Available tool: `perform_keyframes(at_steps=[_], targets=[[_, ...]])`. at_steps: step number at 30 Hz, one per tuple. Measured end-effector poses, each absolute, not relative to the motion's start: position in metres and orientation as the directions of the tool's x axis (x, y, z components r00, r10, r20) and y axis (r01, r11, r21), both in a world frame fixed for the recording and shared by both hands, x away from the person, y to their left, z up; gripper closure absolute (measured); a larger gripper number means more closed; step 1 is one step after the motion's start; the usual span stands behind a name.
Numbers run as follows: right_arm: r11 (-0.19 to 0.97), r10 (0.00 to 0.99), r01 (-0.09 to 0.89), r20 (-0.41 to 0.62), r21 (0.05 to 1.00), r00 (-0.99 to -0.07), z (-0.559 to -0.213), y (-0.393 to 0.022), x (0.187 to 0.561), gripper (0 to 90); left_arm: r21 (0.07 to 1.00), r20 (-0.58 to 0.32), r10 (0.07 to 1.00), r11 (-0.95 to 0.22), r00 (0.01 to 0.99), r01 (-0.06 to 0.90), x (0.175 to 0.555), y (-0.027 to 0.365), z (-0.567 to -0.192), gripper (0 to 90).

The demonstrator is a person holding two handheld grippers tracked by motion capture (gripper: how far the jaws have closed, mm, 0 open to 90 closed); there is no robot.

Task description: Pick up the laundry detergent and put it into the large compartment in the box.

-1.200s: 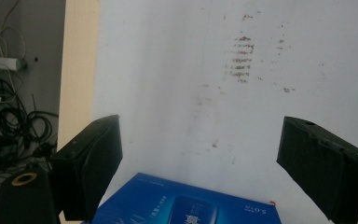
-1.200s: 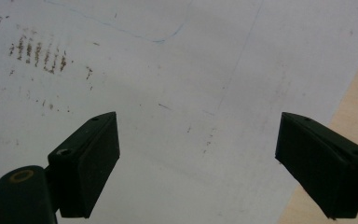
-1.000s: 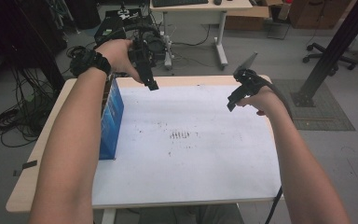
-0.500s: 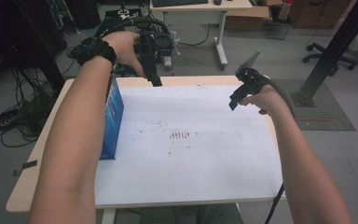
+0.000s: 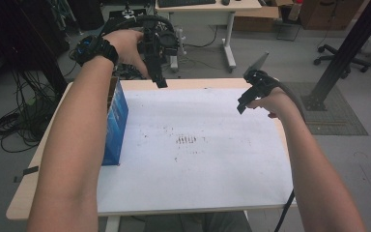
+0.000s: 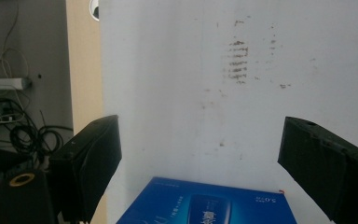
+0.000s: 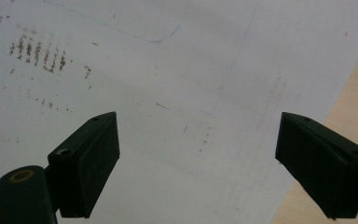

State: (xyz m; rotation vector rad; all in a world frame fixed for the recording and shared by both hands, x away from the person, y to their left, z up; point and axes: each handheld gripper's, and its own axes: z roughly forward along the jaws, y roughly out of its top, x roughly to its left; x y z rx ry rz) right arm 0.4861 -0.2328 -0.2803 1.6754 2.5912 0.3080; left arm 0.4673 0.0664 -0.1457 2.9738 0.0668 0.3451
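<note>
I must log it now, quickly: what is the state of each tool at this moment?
Left tool: open, holding nothing, above the blue box.
Right tool: open, holding nothing, over the white sheet.

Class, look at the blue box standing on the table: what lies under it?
The blue box stands on its edge at the left border of the white sheet covering the table. Its footprint hides whether sheet or bare wood is underneath.

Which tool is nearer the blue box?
The left tool, held above the table's far edge close to the blue box. The right tool hovers over the sheet's opposite side.
</note>
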Motion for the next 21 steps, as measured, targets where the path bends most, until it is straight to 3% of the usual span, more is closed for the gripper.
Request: perform_keyframes(at_steps=[21], targets=[[0.403, 0.903, 0.894, 0.075, 0.197, -0.424, -0.2771, -0.2287, 0.4819, 13.4, 0.149, 0.234, 0.072, -0.988, 0.97, 0.037, 0.4576, 0.0664, -0.1393, 12.7]])
